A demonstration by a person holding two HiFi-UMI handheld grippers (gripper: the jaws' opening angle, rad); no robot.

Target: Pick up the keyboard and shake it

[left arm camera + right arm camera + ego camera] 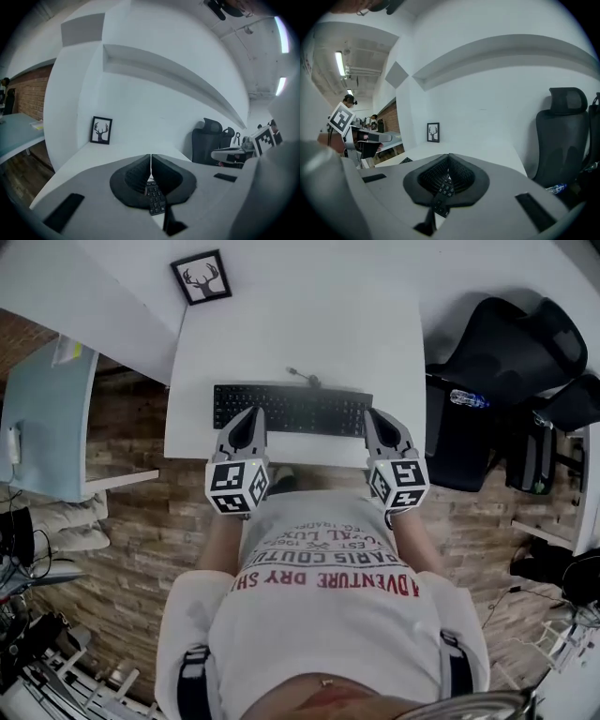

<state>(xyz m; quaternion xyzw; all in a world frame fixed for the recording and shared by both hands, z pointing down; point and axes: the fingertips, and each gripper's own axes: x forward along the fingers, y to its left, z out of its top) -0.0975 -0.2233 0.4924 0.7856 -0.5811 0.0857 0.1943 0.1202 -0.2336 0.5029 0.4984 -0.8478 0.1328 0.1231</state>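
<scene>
A black keyboard (pixel 300 409) lies flat on the white desk (pixel 281 334), close to its near edge. My left gripper (pixel 250 418) reaches over the keyboard's left part from the near side, and my right gripper (pixel 376 418) reaches over its right part. In the left gripper view the left gripper (pixel 151 161) has its jaws pressed together, with keys of the keyboard (pixel 155 199) showing just below them. The right gripper (pixel 449 161) looks the same in its own view, jaws together over the keyboard (pixel 442 192). Nothing sits between either pair of jaws.
A framed deer picture (pixel 202 277) stands at the desk's far left corner. A cable (pixel 302 377) runs off behind the keyboard. Black office chairs (pixel 506 352) and a water bottle (pixel 467 398) are to the right. A pale blue table (pixel 47 418) is to the left.
</scene>
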